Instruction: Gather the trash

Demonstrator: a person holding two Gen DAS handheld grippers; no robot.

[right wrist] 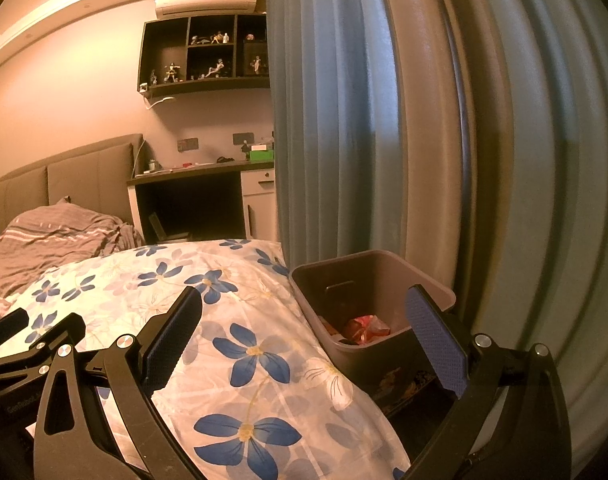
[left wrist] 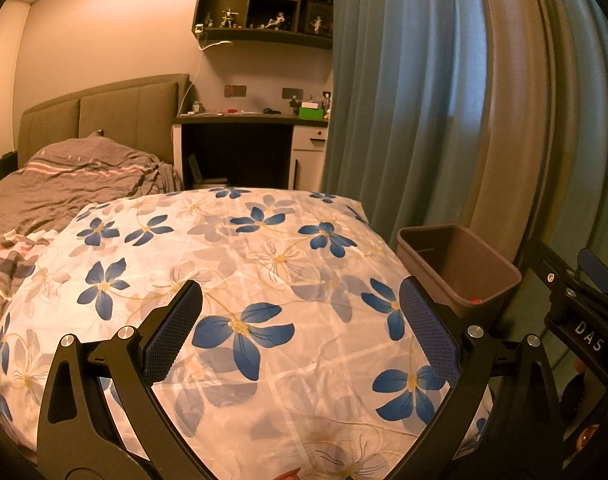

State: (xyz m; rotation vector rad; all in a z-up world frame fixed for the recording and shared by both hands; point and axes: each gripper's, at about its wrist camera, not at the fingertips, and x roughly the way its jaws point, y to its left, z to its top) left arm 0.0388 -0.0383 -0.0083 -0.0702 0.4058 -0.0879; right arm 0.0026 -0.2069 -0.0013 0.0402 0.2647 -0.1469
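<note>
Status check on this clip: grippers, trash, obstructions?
Left gripper open, empty. Right gripper open, empty. Red wrappers in the brown bin beside the floral quilt. Nothing in the way.

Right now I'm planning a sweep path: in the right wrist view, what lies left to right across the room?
Grey striped blanket → flowered sheet → brown bin with red wrappers → blue curtain.
</note>
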